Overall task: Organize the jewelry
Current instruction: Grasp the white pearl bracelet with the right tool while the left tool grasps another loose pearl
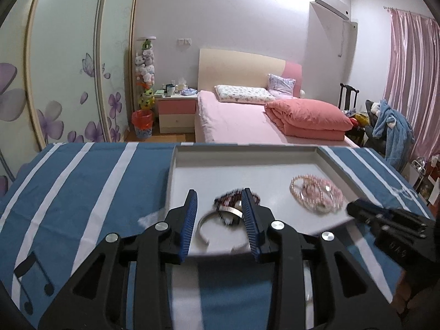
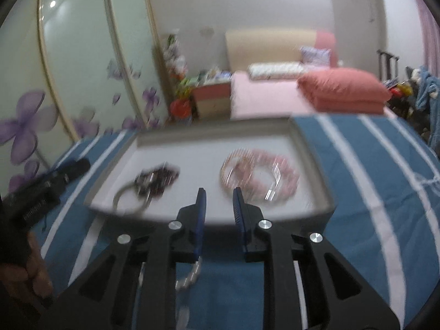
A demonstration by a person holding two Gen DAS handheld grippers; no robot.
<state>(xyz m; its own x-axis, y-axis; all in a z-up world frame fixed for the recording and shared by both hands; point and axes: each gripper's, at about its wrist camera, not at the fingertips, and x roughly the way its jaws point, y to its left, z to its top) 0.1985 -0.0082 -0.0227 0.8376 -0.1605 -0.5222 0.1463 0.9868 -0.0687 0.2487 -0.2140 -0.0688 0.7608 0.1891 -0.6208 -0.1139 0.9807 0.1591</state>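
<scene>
A white tray (image 1: 176,170) lies on the blue striped cloth. In it lie a silver bangle (image 1: 205,221), dark red beaded bracelets (image 1: 229,199) and a heap of pink bead bracelets (image 1: 316,192). My left gripper (image 1: 220,196) is open over the tray's near edge, its jaws on either side of the dark bracelets and the bangle. My right gripper (image 2: 218,192) is open and empty at the tray's near edge (image 2: 327,200), in front of the pink bracelets (image 2: 261,176). The bangle (image 2: 129,198) and dark bracelets (image 2: 159,177) show to its left. A silver chain (image 2: 189,277) lies on the cloth under the right gripper.
The table is covered by a blue cloth with white stripes (image 1: 82,192). Behind it stand a pink bed (image 1: 247,118), a nightstand (image 1: 176,110) and a wardrobe with flower doors (image 1: 68,68). The right gripper shows at the right of the left wrist view (image 1: 385,220).
</scene>
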